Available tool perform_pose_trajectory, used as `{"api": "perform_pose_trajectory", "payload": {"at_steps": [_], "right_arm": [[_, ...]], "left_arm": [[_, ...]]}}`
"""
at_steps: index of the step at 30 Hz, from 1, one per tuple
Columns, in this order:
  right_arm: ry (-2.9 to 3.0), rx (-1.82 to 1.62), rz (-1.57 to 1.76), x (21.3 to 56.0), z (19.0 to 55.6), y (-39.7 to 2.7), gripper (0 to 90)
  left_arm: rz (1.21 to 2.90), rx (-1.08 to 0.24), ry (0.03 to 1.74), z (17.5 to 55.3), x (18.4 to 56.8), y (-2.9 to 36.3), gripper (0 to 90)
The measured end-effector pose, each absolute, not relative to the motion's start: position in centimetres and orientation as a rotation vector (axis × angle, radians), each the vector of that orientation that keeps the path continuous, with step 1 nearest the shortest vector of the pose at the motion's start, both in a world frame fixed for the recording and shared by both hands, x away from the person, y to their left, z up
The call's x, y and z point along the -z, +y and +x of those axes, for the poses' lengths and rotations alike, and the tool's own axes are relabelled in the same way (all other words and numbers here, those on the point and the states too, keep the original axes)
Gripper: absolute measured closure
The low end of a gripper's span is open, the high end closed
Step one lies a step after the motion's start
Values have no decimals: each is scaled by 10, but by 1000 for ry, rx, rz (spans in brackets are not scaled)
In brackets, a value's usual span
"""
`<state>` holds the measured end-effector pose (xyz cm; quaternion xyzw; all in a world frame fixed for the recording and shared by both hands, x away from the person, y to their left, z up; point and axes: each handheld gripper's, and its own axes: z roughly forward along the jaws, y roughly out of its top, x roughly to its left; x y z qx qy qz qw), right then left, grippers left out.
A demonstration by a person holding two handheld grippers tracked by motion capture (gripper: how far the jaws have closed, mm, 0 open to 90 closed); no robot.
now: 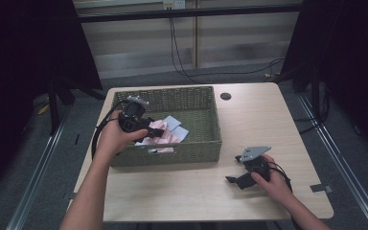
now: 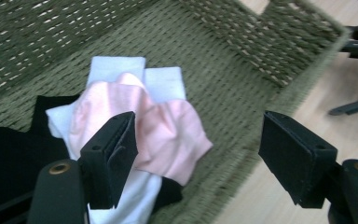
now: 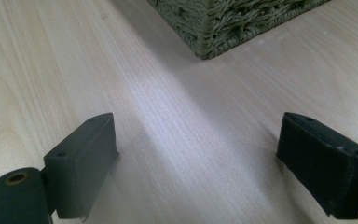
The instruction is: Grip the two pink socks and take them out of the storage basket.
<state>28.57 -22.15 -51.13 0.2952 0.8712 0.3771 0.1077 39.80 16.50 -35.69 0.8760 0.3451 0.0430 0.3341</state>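
The left gripper hangs over the basket, fingers spread above the pink cloth lying inside, nothing picked up yet. The right gripper rests on the tabletop, fingers apart, empty.

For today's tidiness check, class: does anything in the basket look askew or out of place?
Yes. The pink cloth lies crumpled over neatly folded white cloths in the green basket. The open left tool hovers above it.
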Motion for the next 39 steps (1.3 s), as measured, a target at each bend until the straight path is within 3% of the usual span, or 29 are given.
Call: {"api": "perform_pose_trajectory", "payload": {"at_steps": [19, 28, 30, 34, 37, 39], "right_arm": [[2561, -1113, 867, 511, 286, -221, 111], [2557, -1113, 861, 511, 286, -222, 110], [2563, -1113, 868, 511, 286, -221, 111], [2558, -1113, 856, 511, 286, -222, 111], [2564, -1114, 860, 511, 286, -221, 111], [2564, -1115, 860, 511, 286, -221, 111]], "left_arm": [[2327, -137, 1072, 444, 386, 168, 313], [2401, -107, 1068, 455, 408, 159, 349], [2426, -93, 1080, 457, 410, 157, 405], [2448, -98, 1104, 458, 410, 159, 676], [2462, -96, 1146, 460, 404, 163, 831], [2470, -103, 1156, 459, 397, 167, 865]]}}
